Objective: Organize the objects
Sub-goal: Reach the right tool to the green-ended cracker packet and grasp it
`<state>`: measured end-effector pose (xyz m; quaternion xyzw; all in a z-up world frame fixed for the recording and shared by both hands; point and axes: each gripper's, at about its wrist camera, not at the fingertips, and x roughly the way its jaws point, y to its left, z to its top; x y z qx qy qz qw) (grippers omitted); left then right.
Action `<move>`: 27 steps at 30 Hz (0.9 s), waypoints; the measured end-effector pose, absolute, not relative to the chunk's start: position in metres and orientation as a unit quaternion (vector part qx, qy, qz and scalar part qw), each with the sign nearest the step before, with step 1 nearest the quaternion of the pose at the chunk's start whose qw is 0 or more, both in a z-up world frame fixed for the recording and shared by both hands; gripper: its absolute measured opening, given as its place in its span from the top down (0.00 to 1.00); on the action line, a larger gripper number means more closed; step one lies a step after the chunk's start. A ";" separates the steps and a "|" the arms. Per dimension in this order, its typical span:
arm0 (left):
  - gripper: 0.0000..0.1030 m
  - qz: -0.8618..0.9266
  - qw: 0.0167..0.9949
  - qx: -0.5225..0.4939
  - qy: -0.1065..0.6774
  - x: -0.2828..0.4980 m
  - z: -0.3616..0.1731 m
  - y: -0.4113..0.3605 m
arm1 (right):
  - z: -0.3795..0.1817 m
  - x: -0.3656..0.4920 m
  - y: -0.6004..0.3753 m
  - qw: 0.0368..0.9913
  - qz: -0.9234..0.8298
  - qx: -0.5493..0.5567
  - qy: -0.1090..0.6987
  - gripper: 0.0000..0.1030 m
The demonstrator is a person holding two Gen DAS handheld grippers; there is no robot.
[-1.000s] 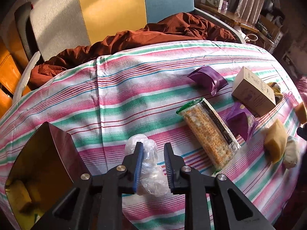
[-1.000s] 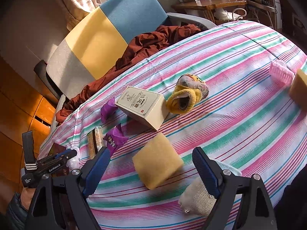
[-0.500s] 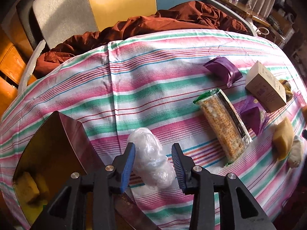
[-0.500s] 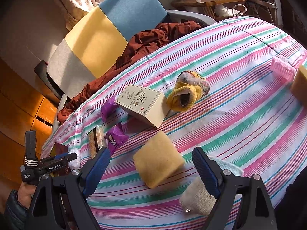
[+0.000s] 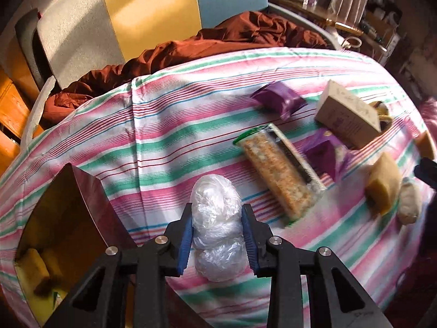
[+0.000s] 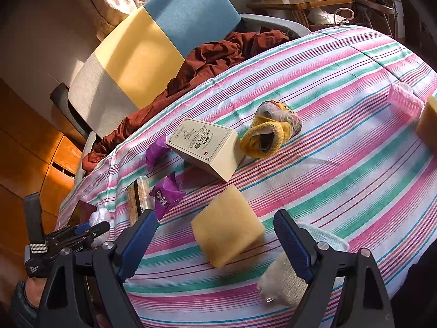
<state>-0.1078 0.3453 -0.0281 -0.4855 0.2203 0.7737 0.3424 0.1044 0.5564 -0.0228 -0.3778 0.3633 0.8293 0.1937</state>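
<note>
plastic bundle [image 5: 215, 227], long axis along jaws

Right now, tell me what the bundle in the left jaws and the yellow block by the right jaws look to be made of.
Bundle: thin clear plastic film, glossy, crinkled, with white glints; contents unclear. Yellow block: probably foam sponge, matte, with a slightly grainy face and soft edges.

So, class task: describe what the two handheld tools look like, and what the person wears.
Both the left tool and the right tool have black angular plastic frames, silver bolts and two fingers with ribbed blue pads. The left tool's handle carries a striped white marking. A dark padded sleeve covers the person's wrist.
</note>
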 end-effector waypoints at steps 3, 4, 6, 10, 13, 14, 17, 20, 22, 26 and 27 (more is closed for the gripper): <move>0.67 0.777 0.382 -0.461 0.195 -0.068 -0.017 0.332 | -0.022 0.100 0.551 0.183 0.834 -0.383 0.352 0.14; 0.67 0.777 0.390 -0.456 0.190 -0.054 -0.017 0.327 | -0.021 0.099 0.549 0.178 0.836 -0.385 0.348 0.14; 0.67 0.775 0.402 -0.452 0.183 -0.030 -0.024 0.317 | -0.021 0.094 0.544 0.169 0.840 -0.391 0.337 0.16; 0.67 0.777 0.420 -0.427 0.195 0.012 -0.045 0.305 | -0.020 0.084 0.529 0.135 0.848 -0.406 0.313 0.26; 0.66 0.780 0.428 -0.409 0.204 0.032 -0.063 0.300 | -0.018 0.069 0.507 0.095 0.857 -0.426 0.275 0.31; 0.66 0.786 0.430 -0.394 0.204 0.037 -0.064 0.298 | -0.017 0.064 0.499 0.082 0.860 -0.433 0.259 0.32; 0.65 0.791 0.436 -0.382 0.197 0.038 -0.068 0.298 | -0.016 0.041 0.474 0.048 0.861 -0.460 0.213 0.33; 0.64 0.785 0.438 -0.401 0.174 0.028 -0.077 0.298 | -0.016 0.011 0.458 0.025 0.860 -0.476 0.182 0.33; 0.64 0.788 0.439 -0.400 0.166 0.028 -0.077 0.296 | -0.020 -0.013 0.452 0.015 0.855 -0.489 0.169 0.33; 0.64 0.787 0.443 -0.400 0.157 0.027 -0.078 0.292 | -0.038 -0.058 0.444 0.022 0.841 -0.525 0.132 0.33; 0.64 0.787 0.444 -0.400 0.155 0.027 -0.078 0.292 | -0.044 -0.067 0.444 0.030 0.836 -0.535 0.123 0.33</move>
